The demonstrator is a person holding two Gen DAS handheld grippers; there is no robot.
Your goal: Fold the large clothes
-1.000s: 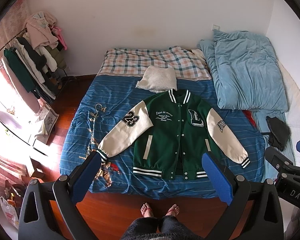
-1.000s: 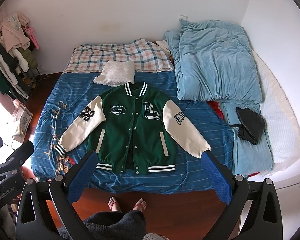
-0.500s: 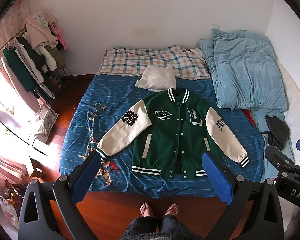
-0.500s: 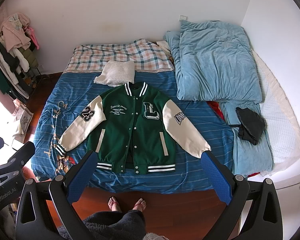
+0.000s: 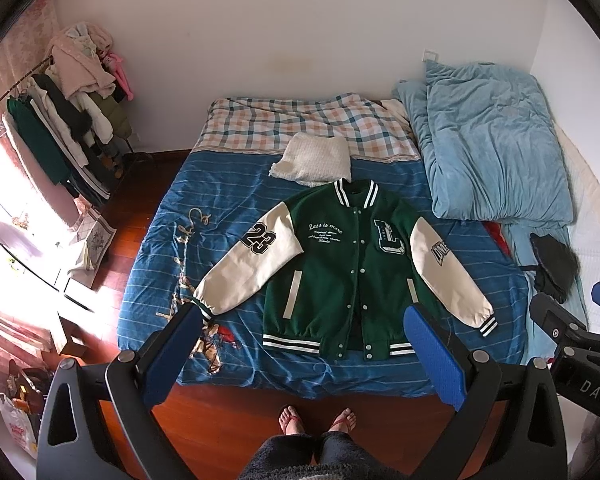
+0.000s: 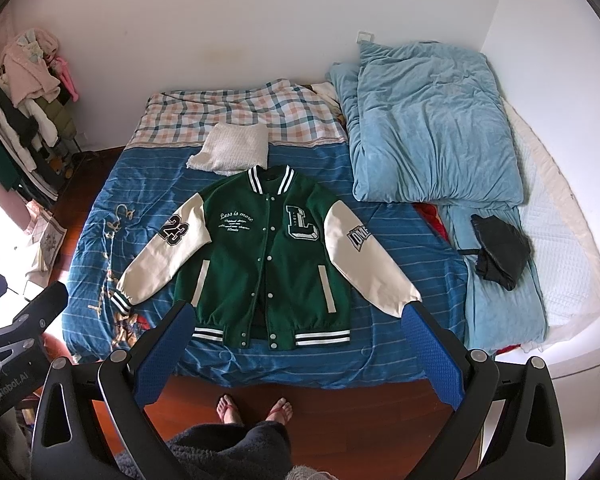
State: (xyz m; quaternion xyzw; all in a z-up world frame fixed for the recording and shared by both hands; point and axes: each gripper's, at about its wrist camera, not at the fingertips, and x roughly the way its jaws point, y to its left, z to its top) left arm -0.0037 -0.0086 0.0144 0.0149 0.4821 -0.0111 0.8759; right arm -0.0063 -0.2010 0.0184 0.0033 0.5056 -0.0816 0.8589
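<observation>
1. From the right wrist view I lose the jacket's [image 6: 268, 256] right cuff behind one of my right gripper's [image 6: 296, 356] blue fingers [image 6: 432, 356].
2. In the left wrist view one of my left gripper's [image 5: 304, 356] fingers [image 5: 172, 356] covers part of the other cuff.
3. The small script under "Less is more" is too fine to read.
4. The person [image 5: 312, 456] is cut off at the bottom edge; only feet and legs show.

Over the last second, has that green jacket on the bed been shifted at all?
No. The green jacket lies flat, its collar just below the white folded knit as before; both open hand-held grippers are above the bed's foot.
</observation>
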